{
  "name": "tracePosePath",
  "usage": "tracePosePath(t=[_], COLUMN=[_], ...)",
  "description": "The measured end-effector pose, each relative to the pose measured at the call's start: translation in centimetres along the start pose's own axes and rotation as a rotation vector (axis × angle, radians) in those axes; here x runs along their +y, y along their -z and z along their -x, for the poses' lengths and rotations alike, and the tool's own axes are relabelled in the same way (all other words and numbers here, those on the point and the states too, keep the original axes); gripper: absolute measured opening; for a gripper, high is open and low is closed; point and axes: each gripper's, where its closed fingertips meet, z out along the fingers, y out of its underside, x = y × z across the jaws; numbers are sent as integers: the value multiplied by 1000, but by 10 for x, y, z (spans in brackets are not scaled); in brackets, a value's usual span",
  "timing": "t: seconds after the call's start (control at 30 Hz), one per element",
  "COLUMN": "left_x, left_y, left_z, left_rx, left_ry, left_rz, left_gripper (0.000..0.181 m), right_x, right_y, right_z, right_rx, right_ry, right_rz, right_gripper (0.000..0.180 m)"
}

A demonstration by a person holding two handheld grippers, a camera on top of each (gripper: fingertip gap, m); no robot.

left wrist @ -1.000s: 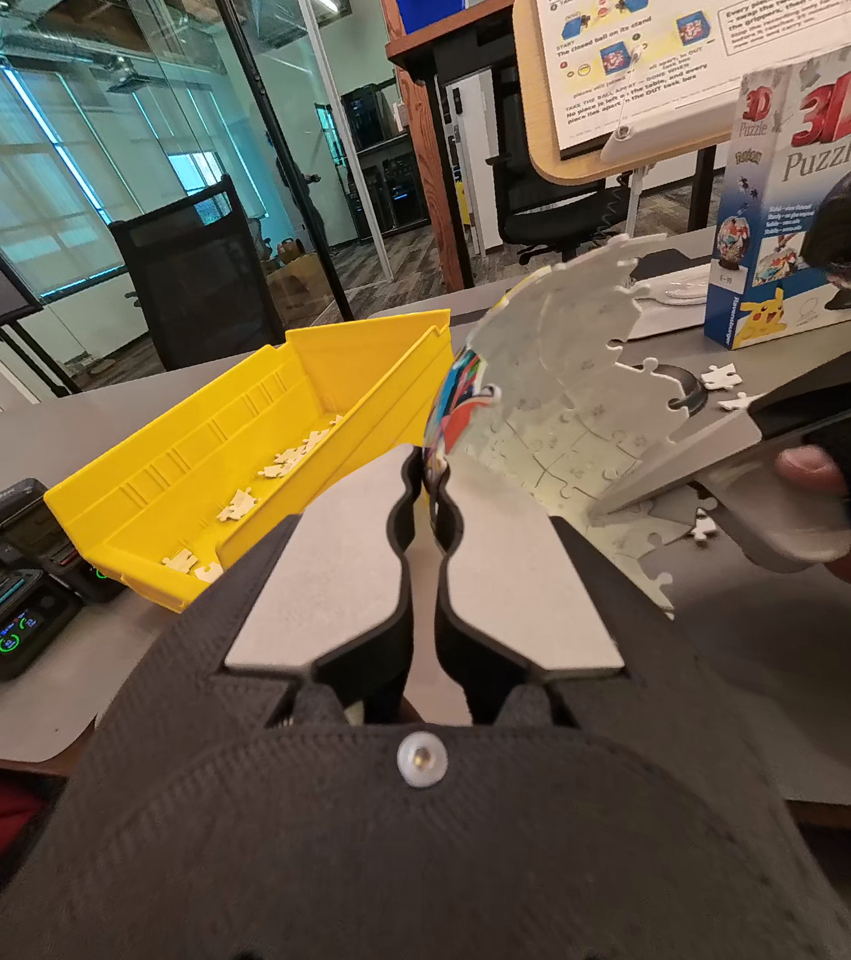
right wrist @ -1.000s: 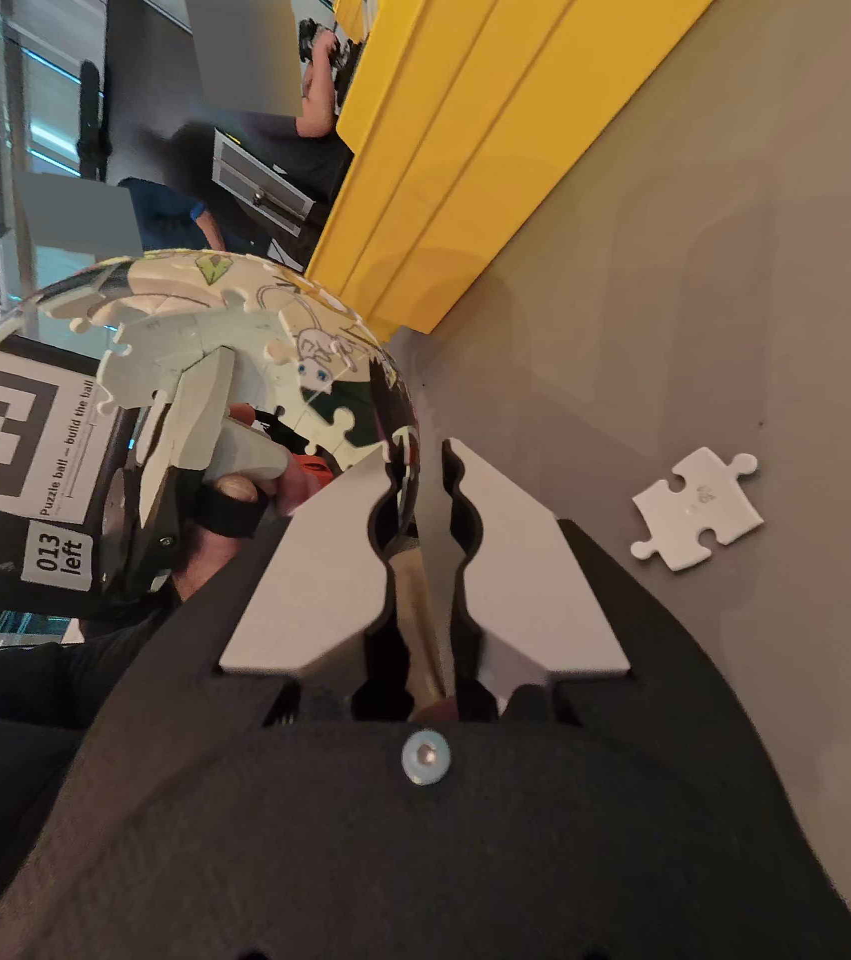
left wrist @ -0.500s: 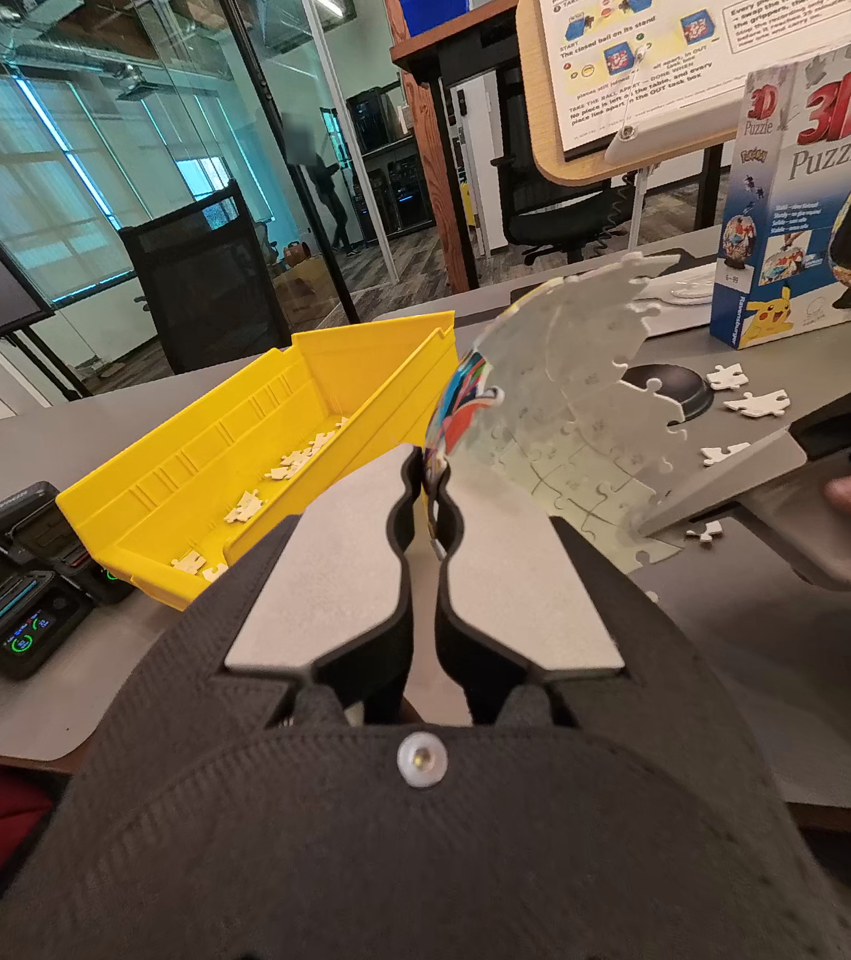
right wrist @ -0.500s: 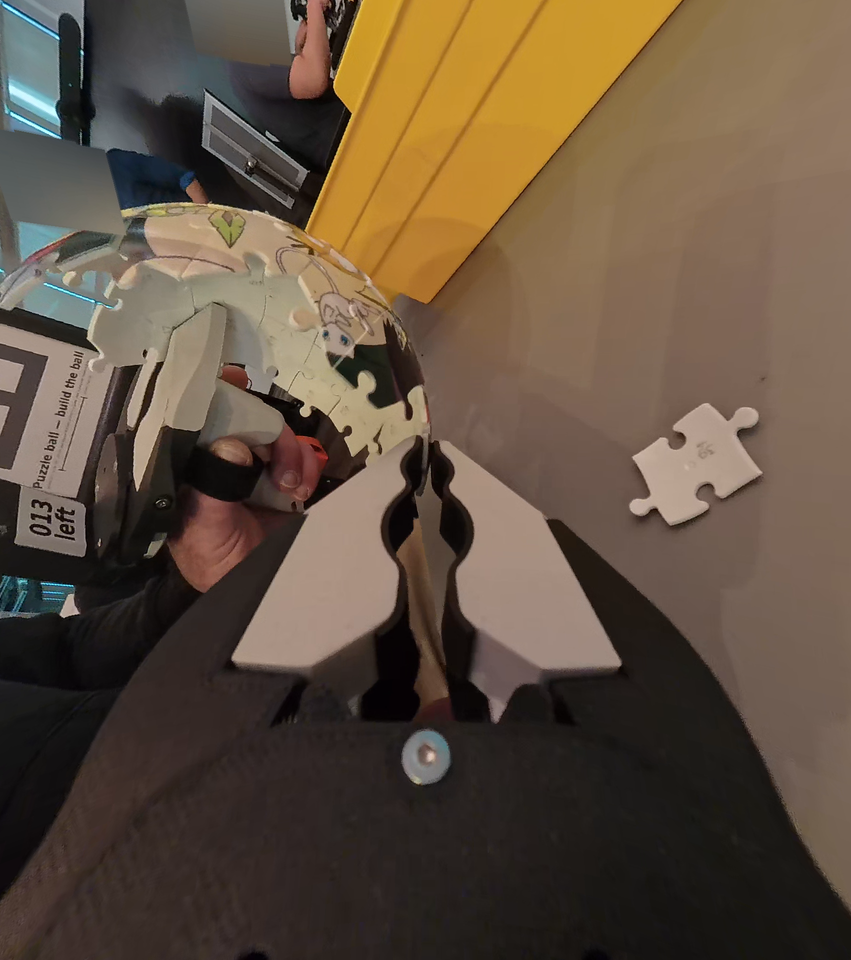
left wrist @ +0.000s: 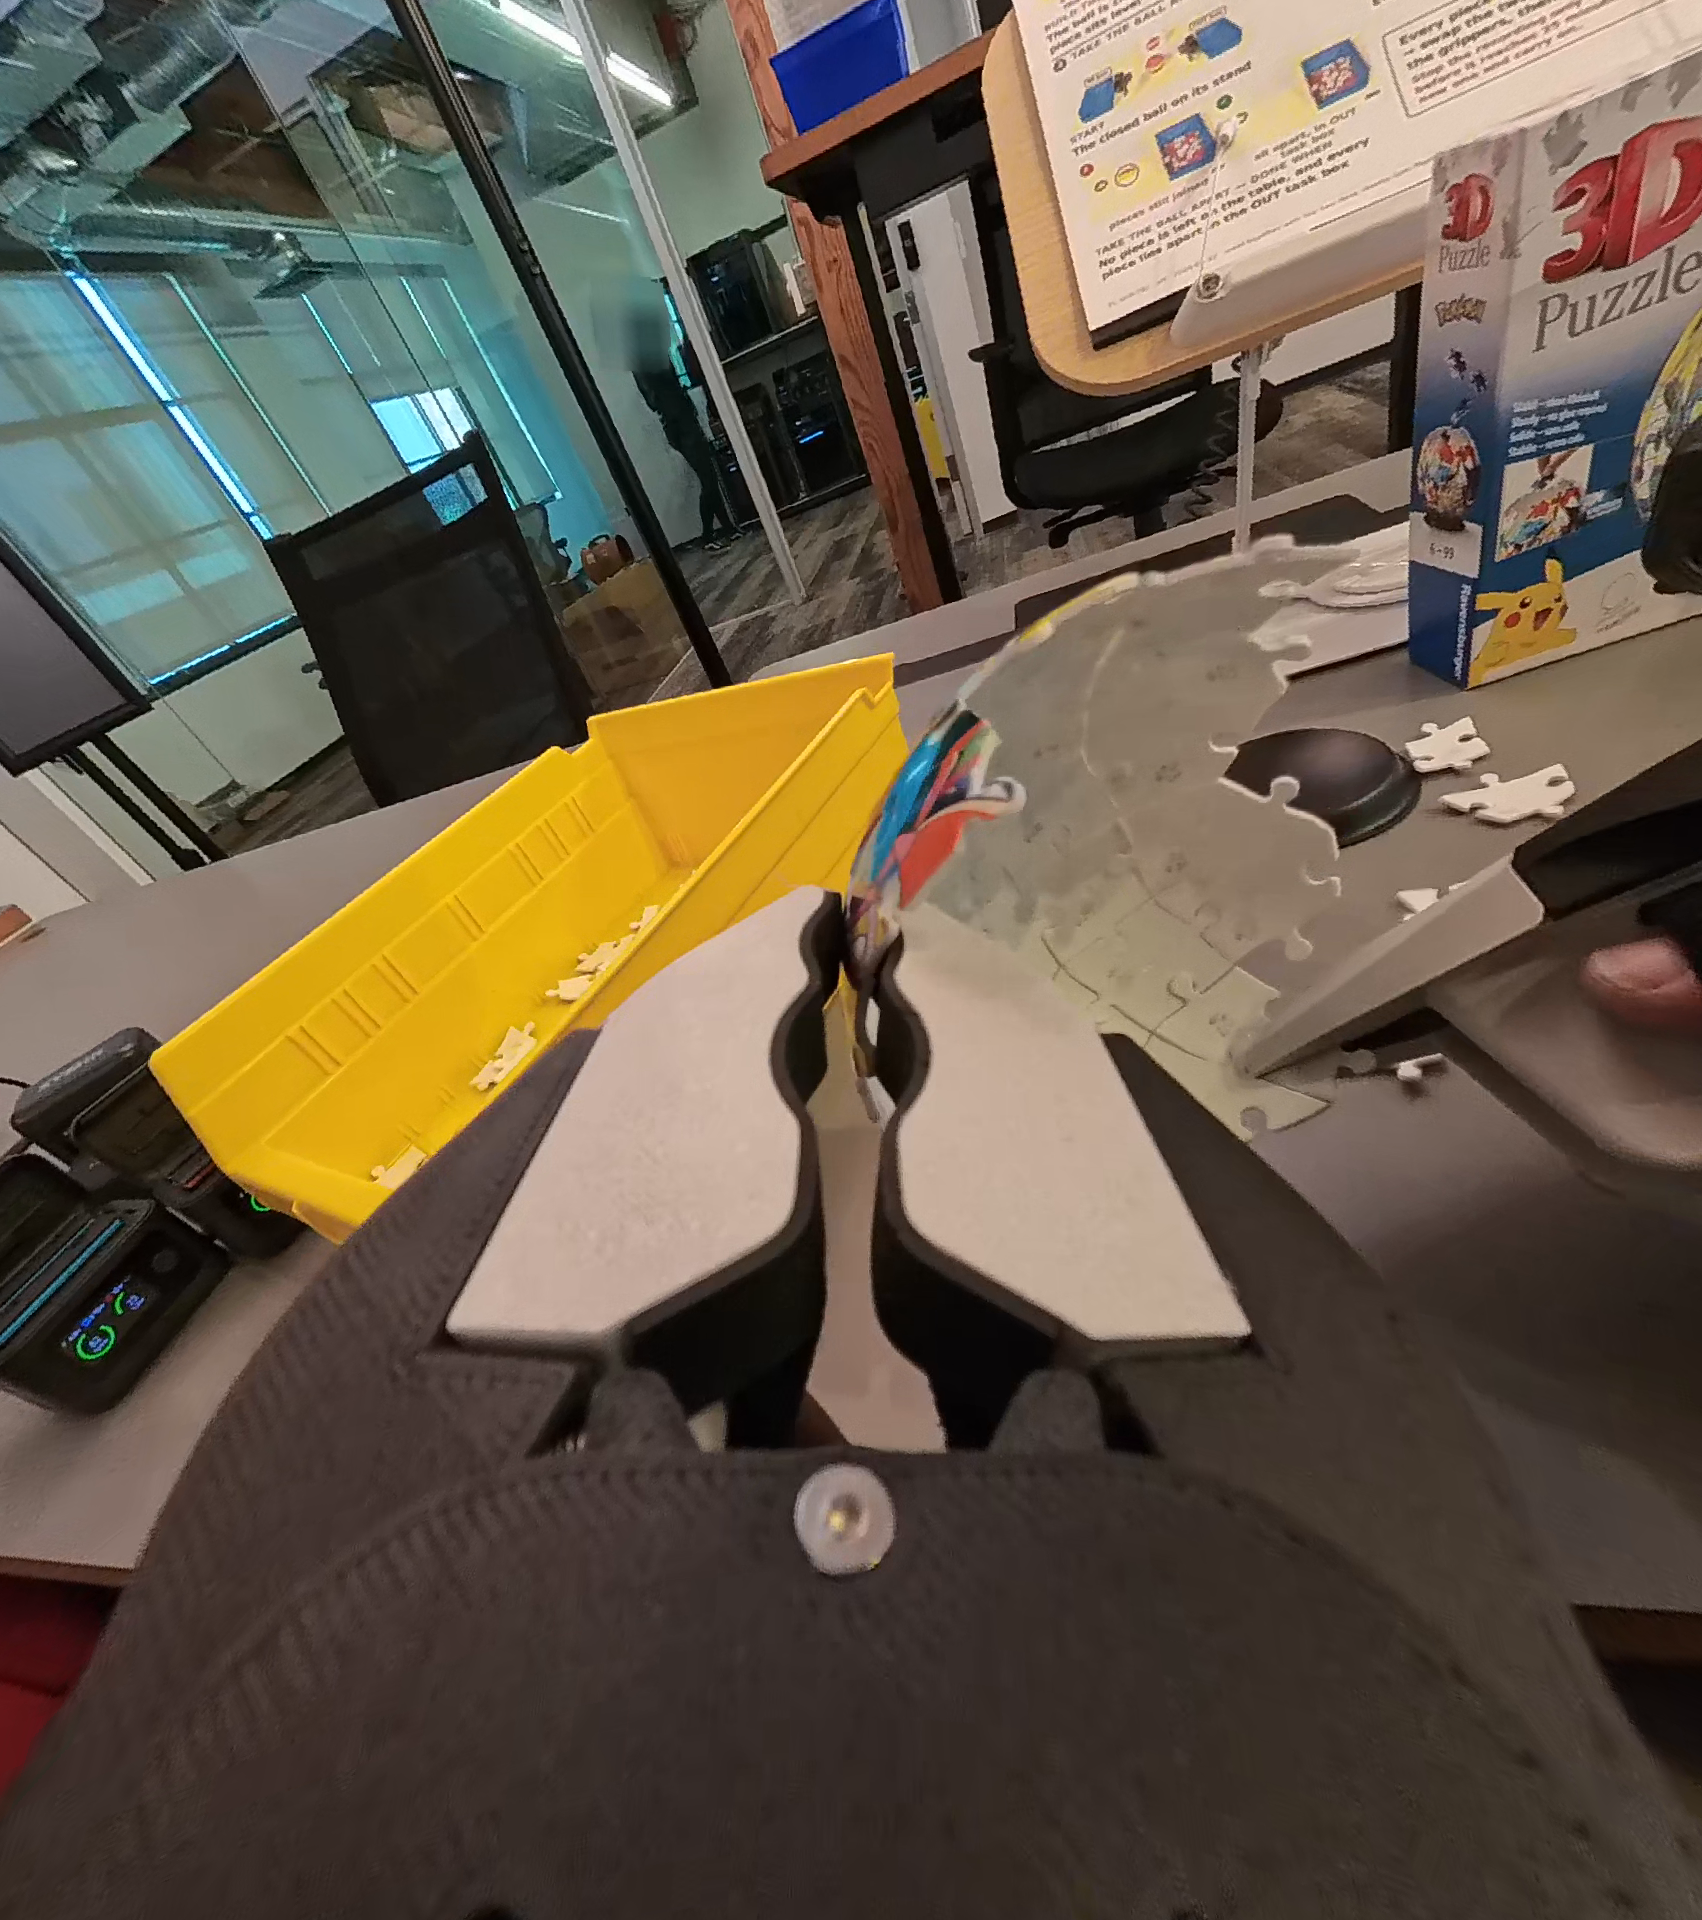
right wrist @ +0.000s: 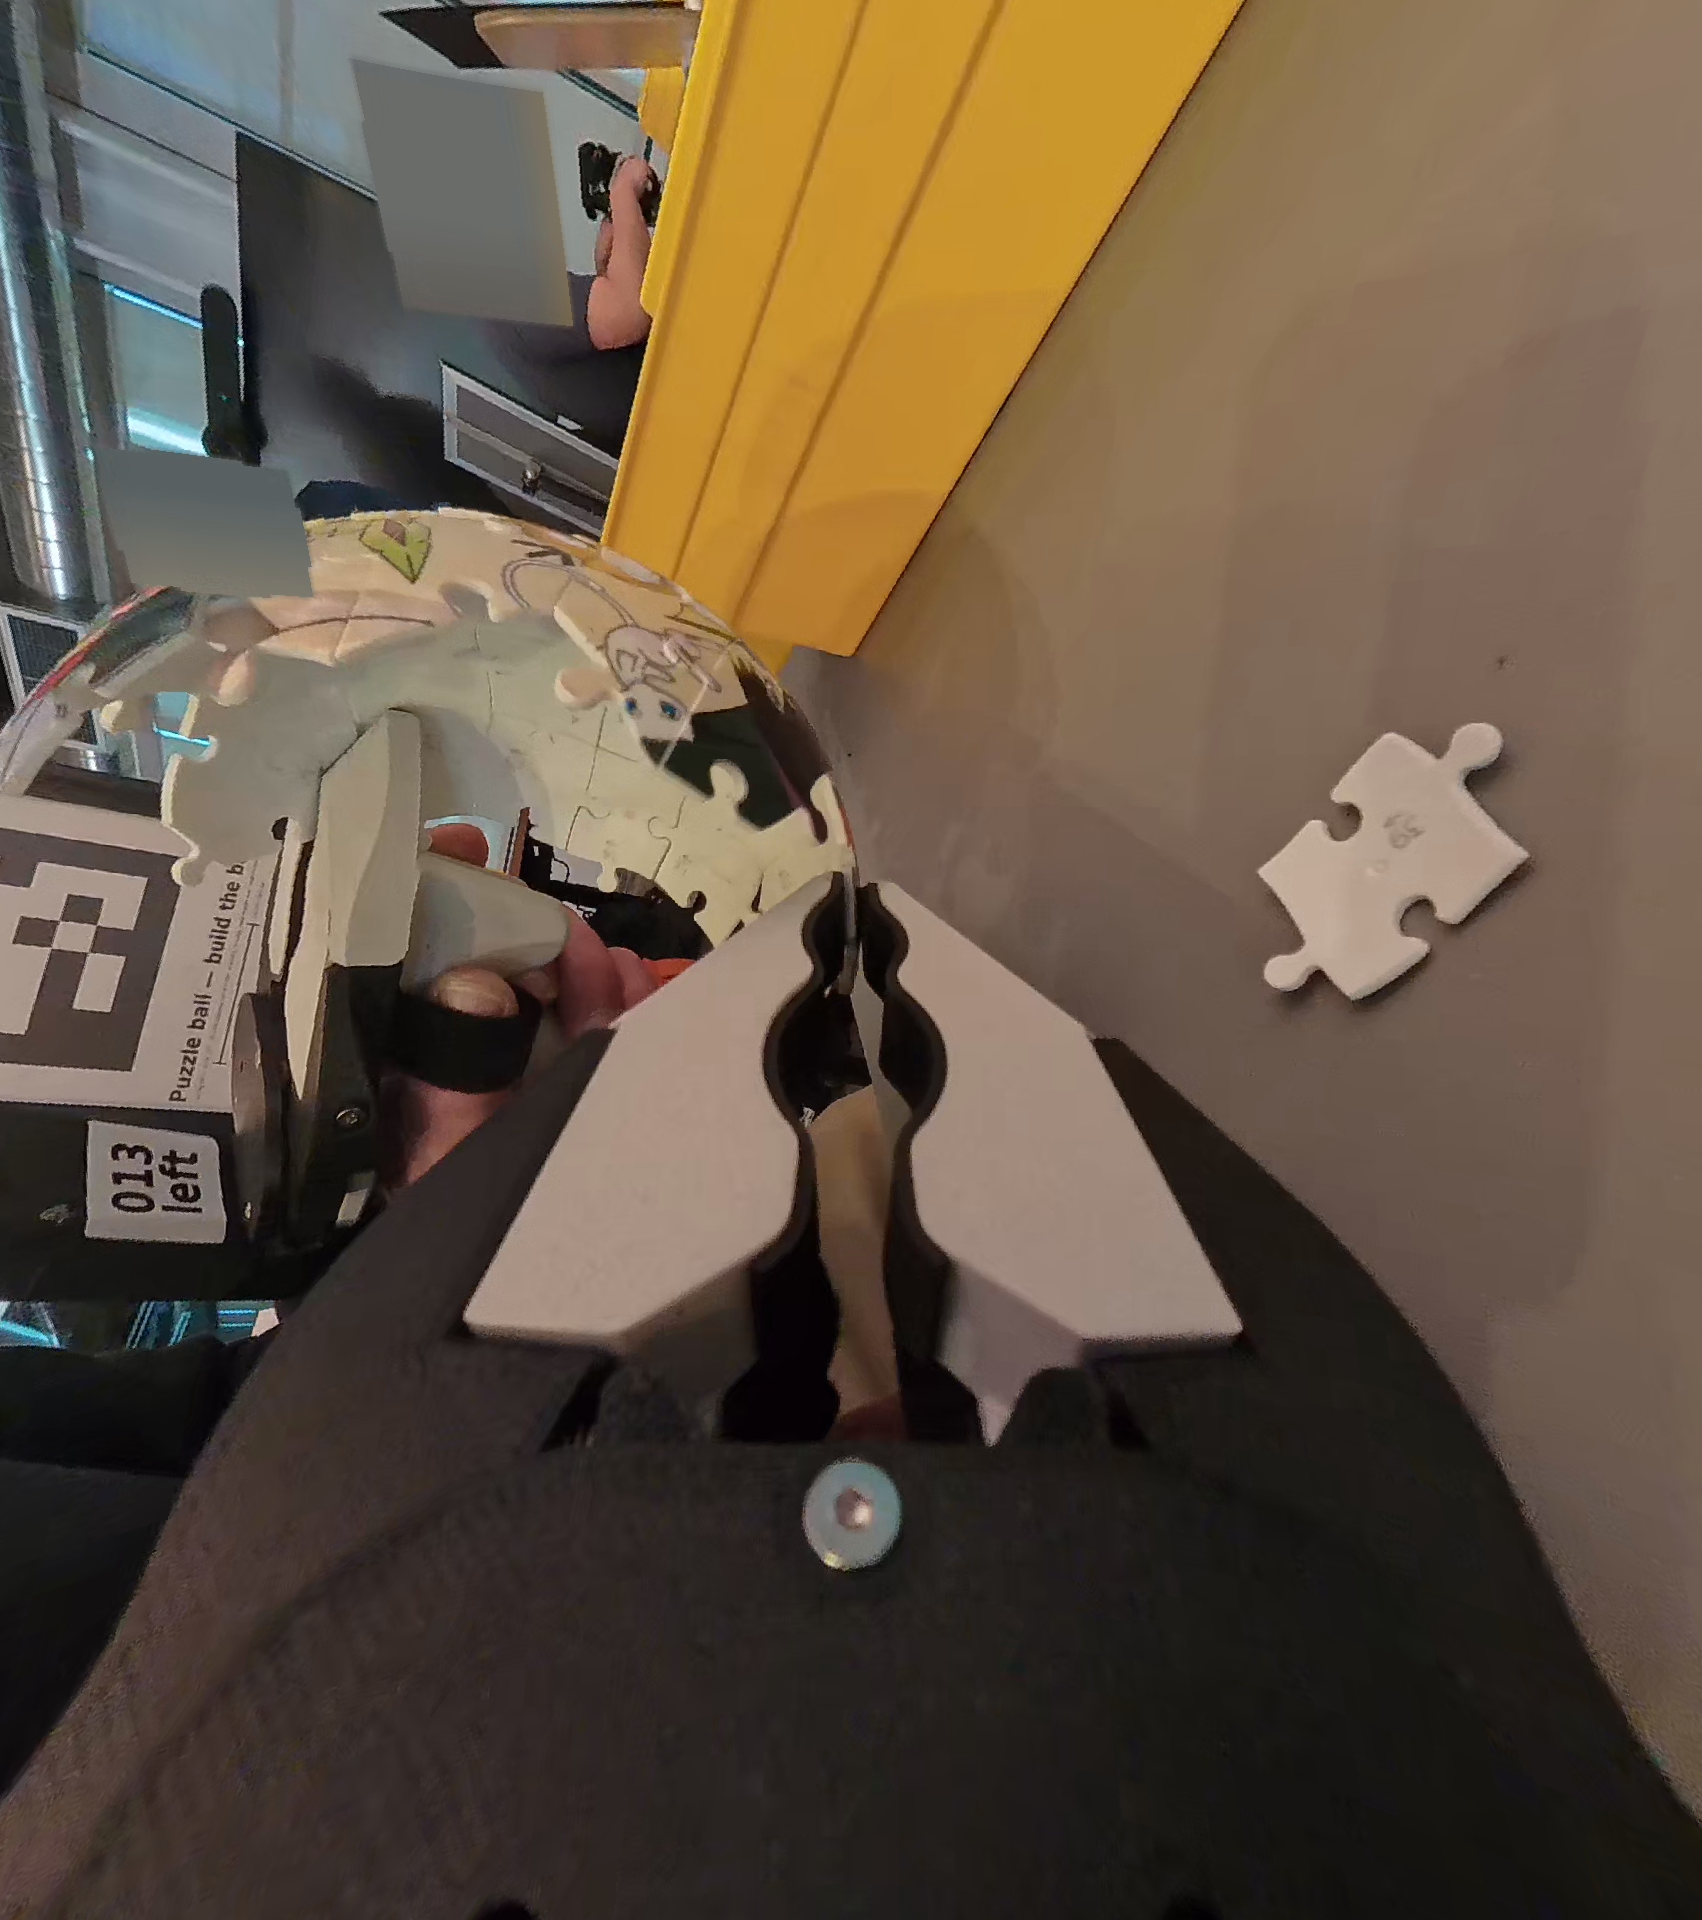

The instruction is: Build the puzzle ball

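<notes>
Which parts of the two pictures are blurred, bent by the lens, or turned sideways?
Left wrist view: wide-angle lens bends the window frames; the right tool and the thumb on it are smeared; the yellow bin is sharp. Right wrist view: the scene is rolled sideways, so the table stands like a wall; the loose puzzle piece is sharp; the picture's bottom edge is soft.

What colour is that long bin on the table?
Yellow bin, clearest in the left wrist view.
</notes>
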Motion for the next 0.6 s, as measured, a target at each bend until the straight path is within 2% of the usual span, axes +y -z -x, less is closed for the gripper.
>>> tracePosePath(t=[0.23, 0.33, 0.43, 0.6], left_x=[0, 1, 1, 2], left_y=[-1, -2, -2, -2], left_z=[1, 5, 5, 4], left_rx=[-6, -13, -15, -11], left_ry=[7, 25, 26, 25], left_rz=[1, 8, 8, 10], left_gripper=[4, 3, 2, 2], right_x=[2, 3, 7, 10], right_y=[-2, -1, 1, 2], right_z=[0, 0, 1, 3], right_rx=[-20, -9, -10, -6], right_ry=[-25, 0, 22, 49], right_rz=[-15, -12, 9, 17], right_gripper=[2, 16, 15, 2])
